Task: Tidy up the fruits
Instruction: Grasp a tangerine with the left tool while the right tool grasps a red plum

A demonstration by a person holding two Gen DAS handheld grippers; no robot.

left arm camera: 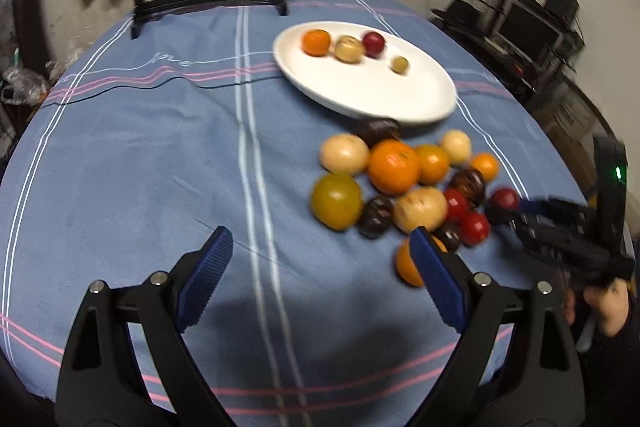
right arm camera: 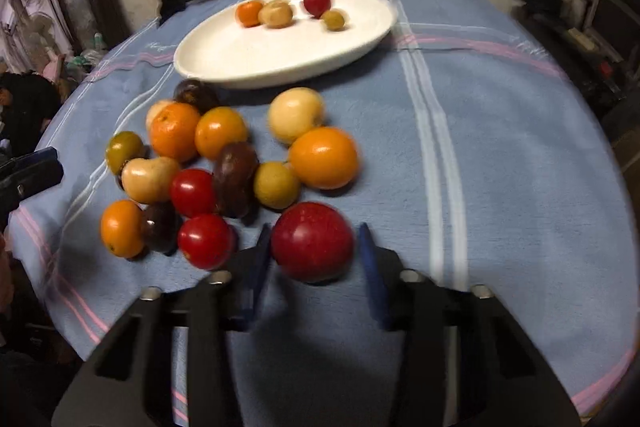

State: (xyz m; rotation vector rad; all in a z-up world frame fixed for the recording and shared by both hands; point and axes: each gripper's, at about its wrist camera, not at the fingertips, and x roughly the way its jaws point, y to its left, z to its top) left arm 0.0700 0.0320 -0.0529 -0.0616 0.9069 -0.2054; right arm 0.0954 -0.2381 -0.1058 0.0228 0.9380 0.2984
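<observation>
On the table (right arm camera: 520,147), under a blue striped cloth, a white plate (right arm camera: 248,55) sits at the far side with four small fruits in a row: an orange one, a tan one, a red one and an olive one. Nearer, a loose pile of fruit (right arm camera: 224,163) lies on the cloth just beside the plate's rim: oranges, pale yellow, green, dark brown and red ones, many touching.

The right tool (right arm camera: 314,251) points down at the pile's near edge with a large red fruit (right arm camera: 313,241) between its blue fingers; a narrow gap shows on each side, so the pads are not pressing on it.

The left tool (left arm camera: 320,263) hangs wide open and empty over bare cloth, its right finger (left arm camera: 436,279) overlapping an orange (left arm camera: 408,267) at the pile's near end. Both views are blurred.
</observation>
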